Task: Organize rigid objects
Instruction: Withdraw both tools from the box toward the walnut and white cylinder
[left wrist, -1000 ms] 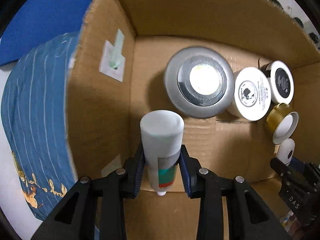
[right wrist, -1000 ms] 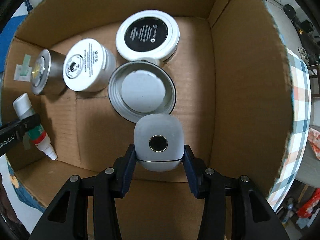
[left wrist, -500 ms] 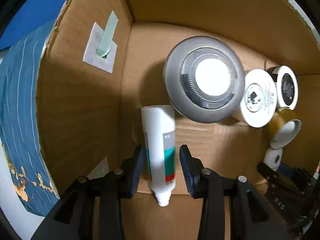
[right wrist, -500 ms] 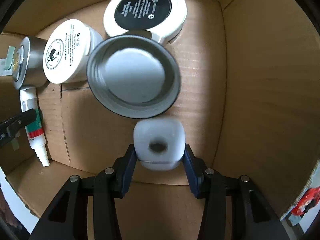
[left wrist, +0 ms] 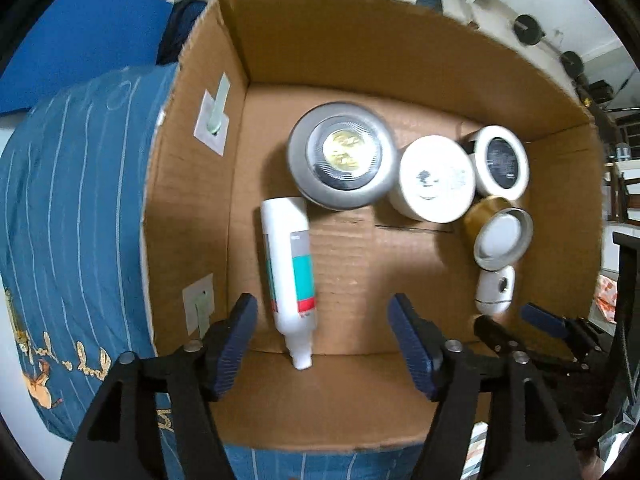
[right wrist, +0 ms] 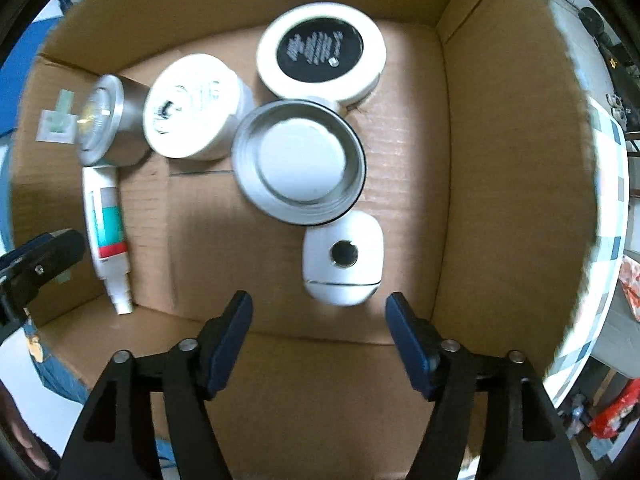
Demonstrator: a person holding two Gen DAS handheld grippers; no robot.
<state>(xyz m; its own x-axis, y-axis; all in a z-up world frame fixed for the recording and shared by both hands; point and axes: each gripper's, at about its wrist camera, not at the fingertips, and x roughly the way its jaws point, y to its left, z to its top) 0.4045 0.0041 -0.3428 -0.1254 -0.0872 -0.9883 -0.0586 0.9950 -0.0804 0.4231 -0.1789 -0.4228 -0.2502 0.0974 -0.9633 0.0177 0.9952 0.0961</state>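
Observation:
A cardboard box (left wrist: 192,208) holds the objects. A white bottle with teal and red bands (left wrist: 290,272) lies on the box floor near the left wall; it also shows in the right wrist view (right wrist: 105,236). My left gripper (left wrist: 322,344) is open and empty just above the bottle's nozzle end. A white rounded case with a dark hole (right wrist: 343,259) lies on the floor at the right; it also shows in the left wrist view (left wrist: 495,290). My right gripper (right wrist: 319,334) is open and empty just in front of the case.
In the box stand a silver tin (left wrist: 342,154), a white jar (left wrist: 434,178), a white jar with a black label (right wrist: 322,50) and a gold can with a silver lid (right wrist: 298,170). A blue striped cloth (left wrist: 72,220) lies left of the box.
Both grippers opened and drew back and up. The left let go of the bottle, which now lies on the box floor. The right let go of the white case, now lying by the can.

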